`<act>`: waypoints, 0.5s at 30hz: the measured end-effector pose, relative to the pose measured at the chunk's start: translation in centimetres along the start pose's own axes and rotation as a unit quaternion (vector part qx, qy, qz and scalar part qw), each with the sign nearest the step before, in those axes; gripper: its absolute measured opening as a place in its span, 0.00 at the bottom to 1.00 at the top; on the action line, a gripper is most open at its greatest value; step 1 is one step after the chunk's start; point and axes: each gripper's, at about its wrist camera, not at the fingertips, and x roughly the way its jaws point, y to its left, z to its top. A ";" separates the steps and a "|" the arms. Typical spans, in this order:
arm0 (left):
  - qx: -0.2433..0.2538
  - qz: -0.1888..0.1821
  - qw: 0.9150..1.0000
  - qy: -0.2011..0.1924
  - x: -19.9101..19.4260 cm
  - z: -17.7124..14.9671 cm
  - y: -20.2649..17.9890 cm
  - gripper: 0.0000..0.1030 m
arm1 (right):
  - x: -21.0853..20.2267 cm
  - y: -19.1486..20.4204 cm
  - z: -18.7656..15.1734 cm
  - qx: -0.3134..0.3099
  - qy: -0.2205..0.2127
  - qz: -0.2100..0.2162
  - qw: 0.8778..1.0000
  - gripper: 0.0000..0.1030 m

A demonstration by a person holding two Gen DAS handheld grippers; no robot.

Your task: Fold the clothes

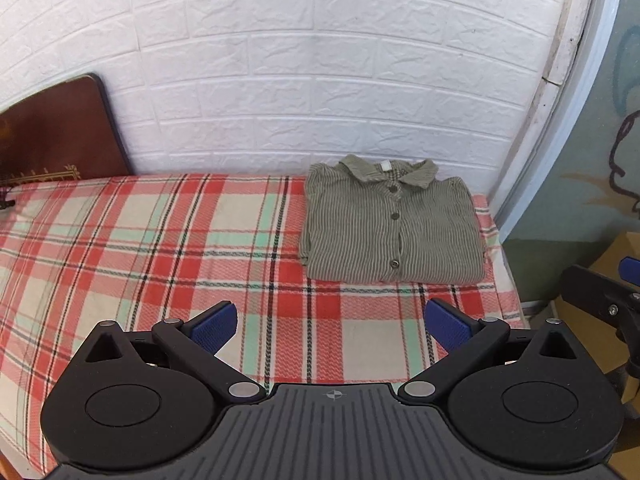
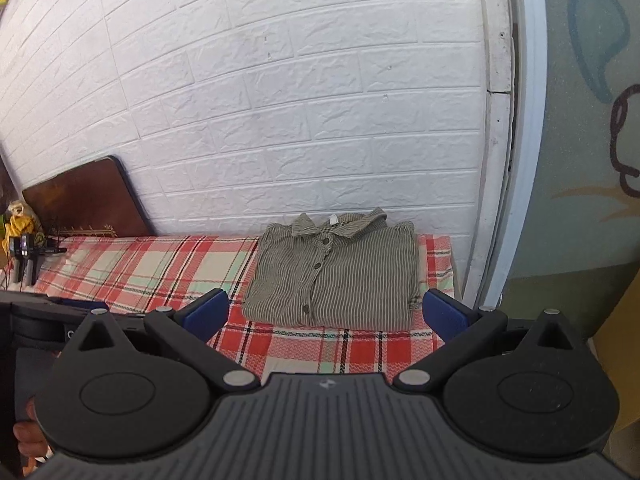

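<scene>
Both of my grippers hung over the bed with nothing in them, and what lay ahead of them ran from big to small. Behind everything stood the white brick-pattern wall (image 1: 320, 80), straight ahead of both tools. Below it, under and ahead of my fingers, spread the red, cream and green plaid sheet (image 1: 160, 240). Far ahead and to the left of my left gripper (image 1: 331, 330), a dark brown board (image 1: 60, 132) leaned against the wall. The folded green striped shirt (image 1: 390, 224) lay flat on the sheet, collar toward the wall and buttons up, ahead and to the right of my left gripper, apart from it. For my right gripper (image 2: 325, 315) the same shirt (image 2: 336, 276) sat just ahead, its near edge lying between the two blue pads, though I could not tell that either touched it. The left gripper's blue pads (image 1: 214, 326) stood wide apart, and so did the right gripper's blue pads (image 2: 442, 316)
</scene>
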 end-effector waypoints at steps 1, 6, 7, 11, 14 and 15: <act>0.003 -0.006 1.000 -0.001 0.0 0.0 -0.2 1.00 | -0.1 0.0 0.0 -0.001 0.000 -0.003 1.000 0.99; 0.009 -0.014 1.000 -0.001 0.3 0.4 -0.5 1.00 | 0.1 0.1 -0.1 -0.012 0.008 -0.009 1.000 0.99; 0.008 -0.017 1.000 0.001 0.4 0.4 -0.5 1.00 | 0.2 0.1 -0.1 -0.016 0.012 -0.012 1.000 0.99; 0.011 -0.020 1.000 0.005 0.8 0.6 -0.5 1.00 | 0.6 0.5 0.1 -0.027 0.016 -0.017 0.999 0.99; 0.012 -0.022 1.000 0.007 1.1 0.8 -0.5 1.00 | 1.0 0.7 0.2 -0.029 0.021 -0.020 0.999 0.99; 0.013 -0.022 1.000 0.008 1.2 0.9 -0.5 1.00 | 1.1 0.8 0.2 -0.030 0.023 -0.021 0.999 0.99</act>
